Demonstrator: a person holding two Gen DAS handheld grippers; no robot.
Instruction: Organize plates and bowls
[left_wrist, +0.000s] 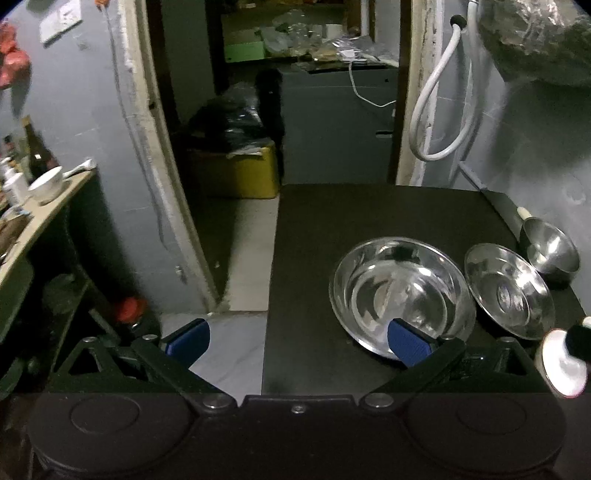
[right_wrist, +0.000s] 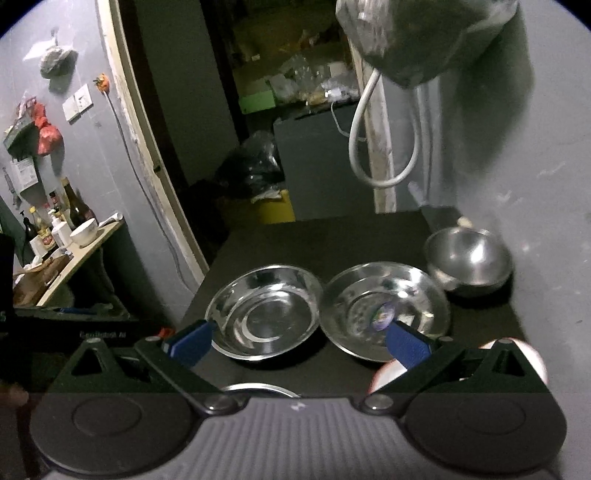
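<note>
On a black table (left_wrist: 314, 236) stand a wide steel bowl (left_wrist: 400, 291), a shallow steel plate (left_wrist: 508, 291) to its right and a smaller deep steel bowl (left_wrist: 552, 251) by the wall. The same three show in the right wrist view: wide bowl (right_wrist: 264, 310), plate (right_wrist: 384, 310), deep bowl (right_wrist: 469, 258). My left gripper (left_wrist: 297, 341) is open and empty over the table's front left edge, its right finger above the wide bowl's near rim. My right gripper (right_wrist: 297, 341) is open and empty, just in front of the wide bowl and plate.
A white and pink dish (left_wrist: 563, 365) lies at the near right; it also shows under the right finger (right_wrist: 388, 373). Another steel rim (right_wrist: 258, 389) peeks out below the right gripper. A shelf with bottles and a white cup (left_wrist: 46, 184) stands left. A doorway (left_wrist: 258, 110) opens ahead.
</note>
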